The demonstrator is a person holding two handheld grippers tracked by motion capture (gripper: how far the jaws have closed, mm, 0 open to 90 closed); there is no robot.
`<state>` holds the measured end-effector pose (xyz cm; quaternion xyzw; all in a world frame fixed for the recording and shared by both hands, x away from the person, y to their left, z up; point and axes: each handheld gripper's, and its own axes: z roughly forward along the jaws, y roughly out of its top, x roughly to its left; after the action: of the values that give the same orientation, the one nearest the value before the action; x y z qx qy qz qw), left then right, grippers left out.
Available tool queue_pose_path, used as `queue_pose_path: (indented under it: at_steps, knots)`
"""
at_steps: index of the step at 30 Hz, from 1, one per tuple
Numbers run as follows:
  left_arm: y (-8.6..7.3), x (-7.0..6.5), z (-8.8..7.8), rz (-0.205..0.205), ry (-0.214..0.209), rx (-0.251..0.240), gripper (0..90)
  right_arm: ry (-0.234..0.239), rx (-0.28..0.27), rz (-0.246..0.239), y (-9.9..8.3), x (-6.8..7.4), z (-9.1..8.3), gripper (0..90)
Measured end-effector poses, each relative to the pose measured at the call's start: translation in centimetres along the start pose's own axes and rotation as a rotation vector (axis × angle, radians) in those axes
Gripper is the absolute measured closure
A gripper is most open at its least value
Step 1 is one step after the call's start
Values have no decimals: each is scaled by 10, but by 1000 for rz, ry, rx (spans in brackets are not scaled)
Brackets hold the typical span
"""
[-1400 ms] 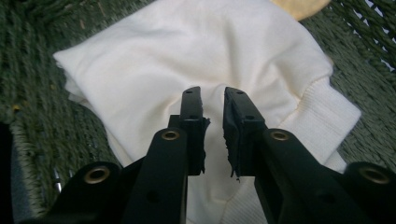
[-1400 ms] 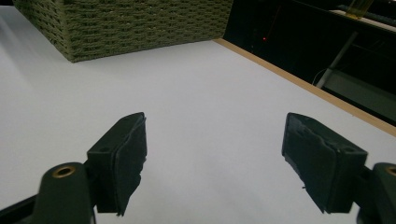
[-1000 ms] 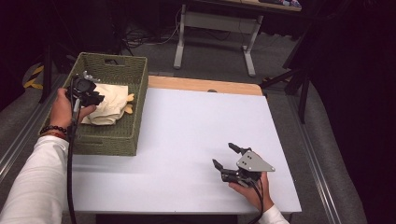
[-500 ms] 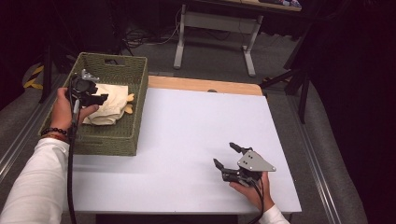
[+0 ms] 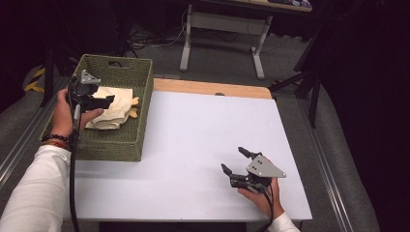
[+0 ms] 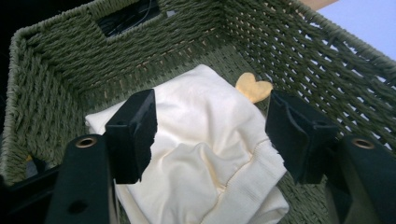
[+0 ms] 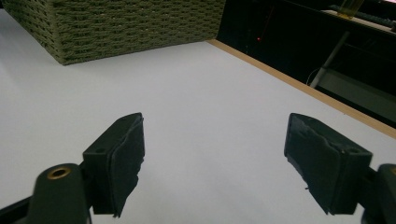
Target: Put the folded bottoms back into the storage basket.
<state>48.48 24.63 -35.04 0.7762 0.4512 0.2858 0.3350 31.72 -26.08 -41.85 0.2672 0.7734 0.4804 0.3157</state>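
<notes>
Basket (image 5: 104,140): green woven, at the left end of the white counter (image 5: 193,145), one handle slot in its far wall.
Cloth (image 5: 116,108): cream folded garment, lying on the basket floor; a small yellow patch (image 6: 253,87) shows at its far edge, towards the basket's counter-side wall.
Left hand-held gripper (image 5: 99,102): held over the basket, pointing down and across at the cloth; its jaws have just been opening and now stand wide, one on each side of the cloth's upper fold, with the pads (image 6: 133,133) clear of the fabric.
Key relation: cloth sits straight ahead of and below the left jaws, between them but not pinched; its long axis runs away from the hand towards the far wall, roughly along the line of the jaws.
Nearer hand: the left by far, right above the cloth; the right is well apart, across the counter.
Judgement: looks like a release of the cloth into the basket, so the coming move is probably a lift straight out, with care not to snag the loose fold.
Right hand-held gripper (image 5: 237,162): resting low on the bare counter near the front right, jaws wide with nothing between them, pointing towards the basket.
</notes>
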Motion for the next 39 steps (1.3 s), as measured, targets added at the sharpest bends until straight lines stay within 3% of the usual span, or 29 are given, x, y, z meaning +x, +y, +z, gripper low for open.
queue_pose_path:
  at_steps: [8,19,30,39]
  knots:
    - [0,-1,-3,-11,10,-28,256,-2,1,1,0,0,0,208]
    - [0,-4,-10,-15,-21,-77,148,-15,8,17,0,-1,1,156]
    - [-2,-12,-16,-1,-30,-124,118,-20,7,54,0,-3,1,97]
    - [-6,-21,-23,22,-51,-168,113,-26,12,45,0,-2,2,70]
